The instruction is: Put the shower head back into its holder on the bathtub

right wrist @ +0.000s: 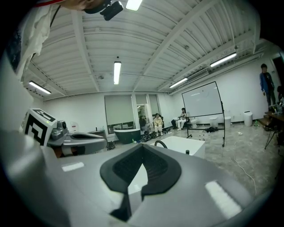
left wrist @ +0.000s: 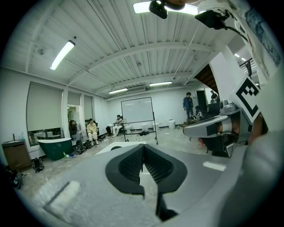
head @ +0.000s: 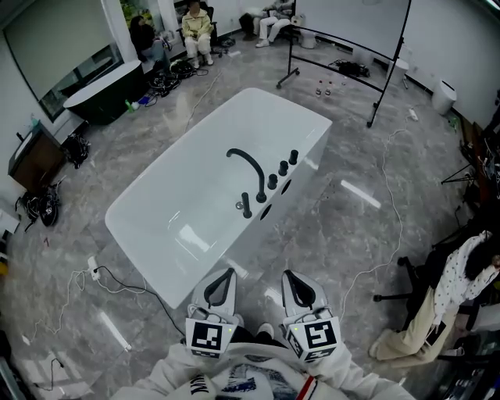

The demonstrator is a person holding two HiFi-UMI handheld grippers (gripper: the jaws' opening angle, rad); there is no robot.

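Near the body the left tool (head: pixel 227 273) and right tool (head: pixel 291 275) are held shut, nothing being carried; the slim black shower head (head: pixel 247 205) seemingly stands in its holder on the rim of the white bathtub (head: pixel 234 105).

The faucet (head: pixel 248 164) is sitting on the right rim of the bathtub (head: pixel 168 207); the left gripper (head: pixel 225 280) and right gripper (head: pixel 293 281) are hovering before it; a whiteboard (head: pixel 351 23) is standing behind.
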